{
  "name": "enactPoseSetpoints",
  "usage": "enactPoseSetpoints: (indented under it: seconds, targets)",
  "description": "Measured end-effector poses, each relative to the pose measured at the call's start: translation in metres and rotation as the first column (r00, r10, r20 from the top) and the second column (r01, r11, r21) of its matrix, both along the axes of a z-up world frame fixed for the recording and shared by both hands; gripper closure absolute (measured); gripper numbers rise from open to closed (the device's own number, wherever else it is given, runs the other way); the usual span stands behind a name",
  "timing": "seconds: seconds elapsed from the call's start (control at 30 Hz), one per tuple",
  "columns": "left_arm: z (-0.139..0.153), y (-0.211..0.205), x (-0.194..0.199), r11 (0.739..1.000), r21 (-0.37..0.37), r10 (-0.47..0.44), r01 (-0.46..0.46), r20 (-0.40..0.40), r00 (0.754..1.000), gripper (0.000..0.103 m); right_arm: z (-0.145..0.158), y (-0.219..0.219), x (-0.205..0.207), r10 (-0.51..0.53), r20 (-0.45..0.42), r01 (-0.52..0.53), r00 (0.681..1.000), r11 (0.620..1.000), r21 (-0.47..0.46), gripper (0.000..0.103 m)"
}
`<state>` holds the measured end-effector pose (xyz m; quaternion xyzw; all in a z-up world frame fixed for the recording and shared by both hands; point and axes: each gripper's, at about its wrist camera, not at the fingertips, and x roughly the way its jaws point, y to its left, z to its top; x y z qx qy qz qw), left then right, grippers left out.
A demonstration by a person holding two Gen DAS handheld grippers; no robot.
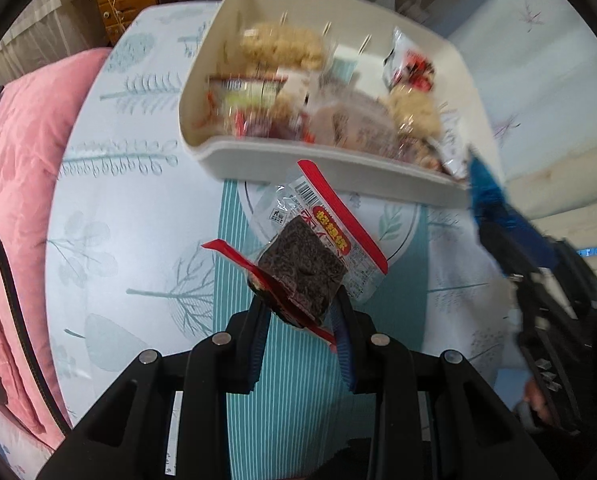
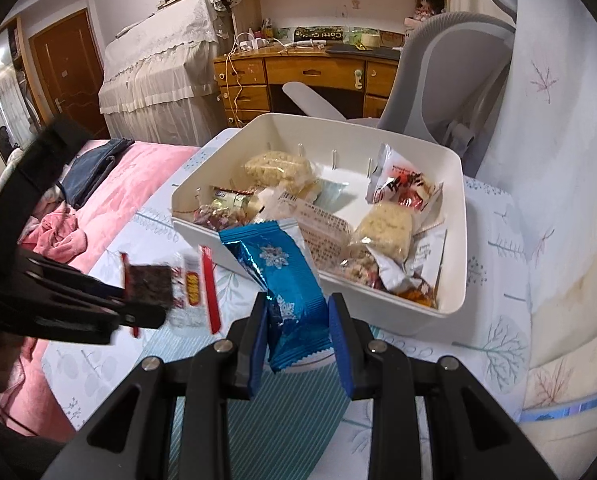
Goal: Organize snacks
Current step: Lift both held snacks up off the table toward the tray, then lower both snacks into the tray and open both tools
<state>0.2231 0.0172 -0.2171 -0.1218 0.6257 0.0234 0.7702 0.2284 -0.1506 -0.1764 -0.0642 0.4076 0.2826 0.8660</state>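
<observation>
My left gripper [image 1: 300,306] is shut on a clear red-edged packet with a dark square snack [image 1: 304,270], held above the bedsheet in front of the white bin [image 1: 298,162]. The same packet [image 2: 166,286] shows in the right wrist view, left of the bin [image 2: 450,292]. My right gripper [image 2: 298,316] is shut on a shiny blue snack packet [image 2: 282,276], held just before the bin's near wall. The bin holds several wrapped snacks, among them pale rice cakes [image 2: 386,226] and a red-and-white packet [image 2: 408,190].
The bin sits on a bed with a pale tree-print sheet [image 1: 138,208]. A pink quilt [image 1: 22,168] lies to the left. A grey chair [image 2: 450,76] and a wooden desk [image 2: 306,76] stand behind the bin.
</observation>
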Motion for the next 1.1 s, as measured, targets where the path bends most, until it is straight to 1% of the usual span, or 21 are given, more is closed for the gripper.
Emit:
enactPoseSetpoints:
  seconds: [0.17, 0.3, 0.4, 0.57, 0.8, 0.97, 1.0, 1.07, 1.1]
  targets:
    - [0.031, 0.003, 0.012, 1.000, -0.018, -0.024, 0.025, 0.059, 0.998, 0.075, 0.002, 0.003, 0.011, -0.024, 0.025, 0.024, 0.999, 1.000, 0.000, 0.074]
    - [0.045, 0.000, 0.033, 0.998, -0.044, -0.035, 0.040, 0.106, 0.994, 0.075, 0.001, 0.006, 0.022, -0.055, 0.038, 0.055, 0.998, 0.999, -0.001, 0.074]
    - [0.051, 0.001, 0.054, 0.998, -0.042, -0.040, 0.047, 0.139, 0.990, 0.075, 0.001, 0.007, 0.029, -0.081, 0.046, 0.081, 0.996, 0.997, -0.001, 0.074]
    - [0.054, 0.004, 0.085, 0.998, -0.033, -0.048, 0.055, 0.183, 0.982, 0.075, 0.004, 0.007, 0.040, -0.117, 0.064, 0.117, 0.991, 0.993, 0.003, 0.074]
    - [0.063, 0.003, 0.109, 0.998, -0.035, -0.041, 0.052, 0.257, 0.966, 0.074, 0.010, 0.006, 0.054, -0.156, 0.092, 0.156, 0.983, 0.988, 0.008, 0.073]
    - [0.060, 0.000, 0.115, 0.998, -0.052, -0.031, 0.045, 0.255, 0.966, 0.073, 0.015, 0.001, 0.058, -0.181, 0.103, 0.181, 0.978, 0.983, 0.006, 0.072]
    - [0.059, -0.001, 0.114, 0.998, -0.059, -0.021, 0.037, 0.251, 0.968, 0.073, 0.016, -0.001, 0.059, -0.190, 0.105, 0.190, 0.976, 0.982, 0.009, 0.072]
    - [0.059, -0.002, 0.110, 0.998, -0.065, -0.008, 0.025, 0.250, 0.968, 0.066, 0.017, -0.005, 0.060, -0.202, 0.095, 0.202, 0.975, 0.979, 0.013, 0.070]
    - [0.059, -0.002, 0.108, 0.998, -0.063, -0.004, 0.021, 0.252, 0.968, 0.062, 0.017, -0.008, 0.059, -0.207, 0.088, 0.206, 0.974, 0.978, 0.016, 0.063]
